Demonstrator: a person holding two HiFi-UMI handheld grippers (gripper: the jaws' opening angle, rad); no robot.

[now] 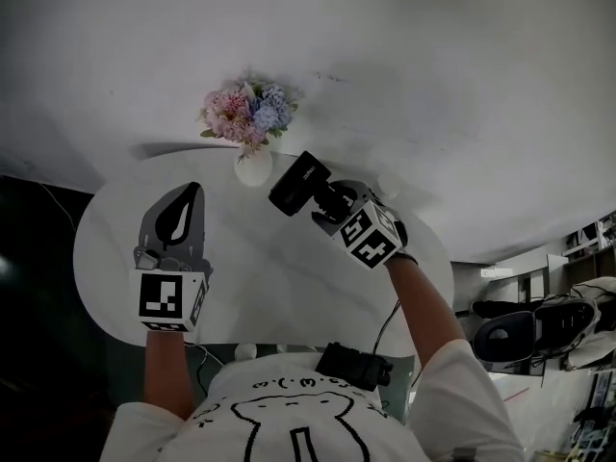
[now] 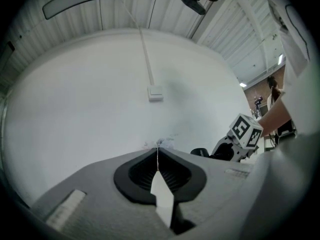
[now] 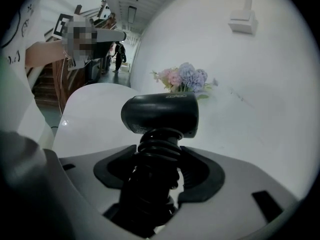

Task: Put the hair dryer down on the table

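A black hair dryer (image 1: 300, 183) hangs above the white round table (image 1: 241, 258), its barrel pointing left. My right gripper (image 1: 330, 206) is shut on its handle, and black cord is coiled round that handle (image 3: 156, 154). In the right gripper view the barrel (image 3: 161, 114) sits just past the jaws. My left gripper (image 1: 183, 208) hovers over the table's left part, jaws closed together with nothing between them (image 2: 158, 171). In the left gripper view the right gripper's marker cube (image 2: 246, 130) shows at the right.
A white vase (image 1: 253, 166) of pink and blue flowers (image 1: 248, 112) stands at the table's far edge, right next to the dryer's barrel. A white wall rises behind it. A black device (image 1: 352, 365) hangs at my chest. Chairs (image 1: 539, 330) stand at the right.
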